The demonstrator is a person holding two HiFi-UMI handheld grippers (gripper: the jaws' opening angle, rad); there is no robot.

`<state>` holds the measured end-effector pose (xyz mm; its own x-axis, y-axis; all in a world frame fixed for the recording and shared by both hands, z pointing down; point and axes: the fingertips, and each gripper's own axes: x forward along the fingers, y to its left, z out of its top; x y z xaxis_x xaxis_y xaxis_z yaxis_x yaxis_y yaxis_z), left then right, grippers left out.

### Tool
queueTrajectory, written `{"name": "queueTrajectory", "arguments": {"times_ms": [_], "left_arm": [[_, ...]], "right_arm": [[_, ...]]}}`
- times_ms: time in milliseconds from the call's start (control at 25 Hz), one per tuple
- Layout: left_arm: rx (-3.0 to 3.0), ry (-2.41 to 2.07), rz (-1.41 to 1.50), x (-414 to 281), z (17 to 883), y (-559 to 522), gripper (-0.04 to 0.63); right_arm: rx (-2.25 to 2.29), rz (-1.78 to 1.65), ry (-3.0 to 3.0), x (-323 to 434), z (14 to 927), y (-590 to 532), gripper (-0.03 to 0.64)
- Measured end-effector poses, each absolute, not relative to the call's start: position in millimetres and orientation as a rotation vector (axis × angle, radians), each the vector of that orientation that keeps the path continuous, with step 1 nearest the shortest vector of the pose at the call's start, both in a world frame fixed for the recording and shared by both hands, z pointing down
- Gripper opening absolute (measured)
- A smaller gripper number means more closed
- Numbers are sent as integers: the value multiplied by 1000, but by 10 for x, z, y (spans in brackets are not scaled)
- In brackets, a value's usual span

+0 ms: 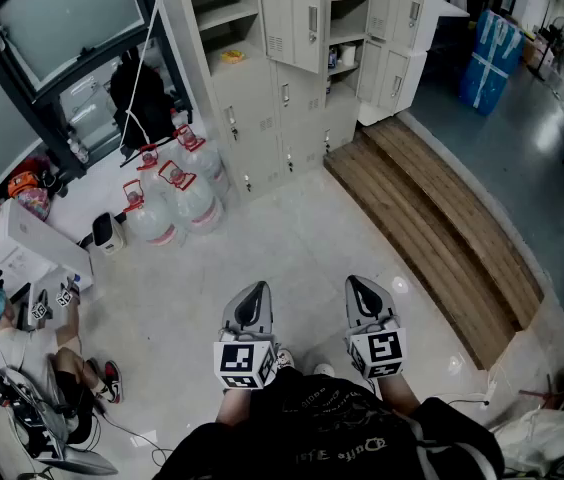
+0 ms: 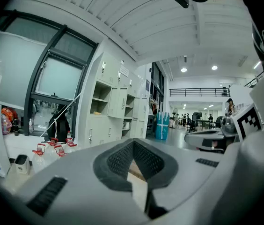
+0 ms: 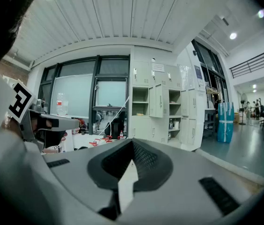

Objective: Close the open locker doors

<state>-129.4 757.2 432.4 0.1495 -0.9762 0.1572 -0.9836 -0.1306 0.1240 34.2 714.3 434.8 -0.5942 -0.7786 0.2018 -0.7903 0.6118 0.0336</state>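
Note:
A bank of cream lockers (image 1: 282, 78) stands against the far wall, well ahead of me. One upper door (image 1: 302, 13) hangs open beside open shelf bays (image 1: 220, 13), and another bay (image 1: 347, 18) to its right is open too. The lockers also show in the left gripper view (image 2: 118, 111) and in the right gripper view (image 3: 157, 104), several steps away. My left gripper (image 1: 253, 293) and right gripper (image 1: 360, 284) are held low over the pale floor, side by side, pointing at the lockers. Both have their jaws together and hold nothing.
Several large water jugs (image 1: 177, 193) with red caps stand left of the lockers. A raised wooden platform (image 1: 432, 218) runs along the right. A blue wrapped package (image 1: 489, 53) stands far right. A person (image 1: 22, 358) sits on the floor at the left beside a white box (image 1: 32, 248).

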Motion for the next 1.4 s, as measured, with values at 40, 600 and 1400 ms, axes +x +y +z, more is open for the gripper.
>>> {"name": "queueTrajectory", "arguments": {"times_ms": [40, 600, 1400], "left_arm": [[2229, -1928, 46, -1321, 4334, 7547, 6], [2292, -1866, -11, -1855, 4299, 7043, 6], [2181, -1908, 6, -1854, 4614, 5762, 6]], "right_arm": [[1307, 87, -2635, 325, 4371, 7122, 3], [1442, 51, -2604, -77, 4220, 6676, 3], [1322, 144, -2636, -134, 4541, 5202, 5]]}}
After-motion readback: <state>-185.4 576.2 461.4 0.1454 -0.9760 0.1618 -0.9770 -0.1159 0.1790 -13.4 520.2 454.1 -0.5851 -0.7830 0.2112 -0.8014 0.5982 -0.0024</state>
